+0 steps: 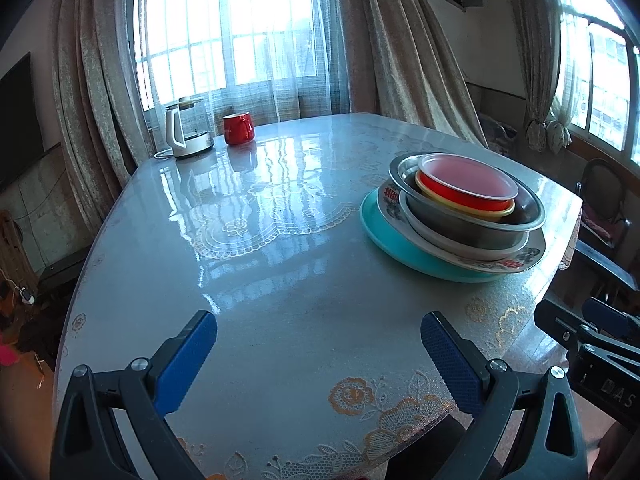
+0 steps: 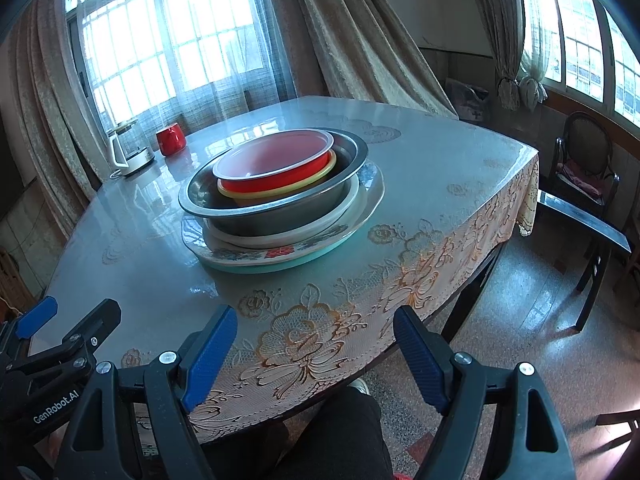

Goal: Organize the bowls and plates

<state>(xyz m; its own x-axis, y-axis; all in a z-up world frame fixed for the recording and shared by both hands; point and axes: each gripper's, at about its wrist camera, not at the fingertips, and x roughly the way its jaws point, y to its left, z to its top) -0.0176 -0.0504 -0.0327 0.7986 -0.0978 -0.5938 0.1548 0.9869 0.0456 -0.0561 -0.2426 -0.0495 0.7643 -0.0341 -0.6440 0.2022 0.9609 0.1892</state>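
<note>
One stack of dishes stands on the table (image 1: 256, 280) (image 2: 440, 168). At the bottom lies a teal plate (image 1: 404, 252) (image 2: 280, 266). On it rest a floral plate (image 1: 520, 262) (image 2: 240, 255), a white plate (image 2: 280, 238) and a steel basin (image 1: 460, 224) (image 2: 280, 216). A yellow bowl (image 1: 464, 208) (image 2: 272, 192) and a red bowl (image 1: 468, 192) (image 2: 272, 172) are nested inside the basin. My left gripper (image 1: 320, 356) hangs open over the near table edge, well short of the stack. My right gripper (image 2: 316, 356) is open too, empty, near the table's front corner.
A white kettle (image 1: 186, 130) (image 2: 128, 152) and a red mug (image 1: 239, 128) (image 2: 171, 140) stand at the far left of the table. A dark chair (image 2: 580, 168) stands to the right, with another beside it. A person's dark trouser leg (image 2: 340, 432) shows below the table edge.
</note>
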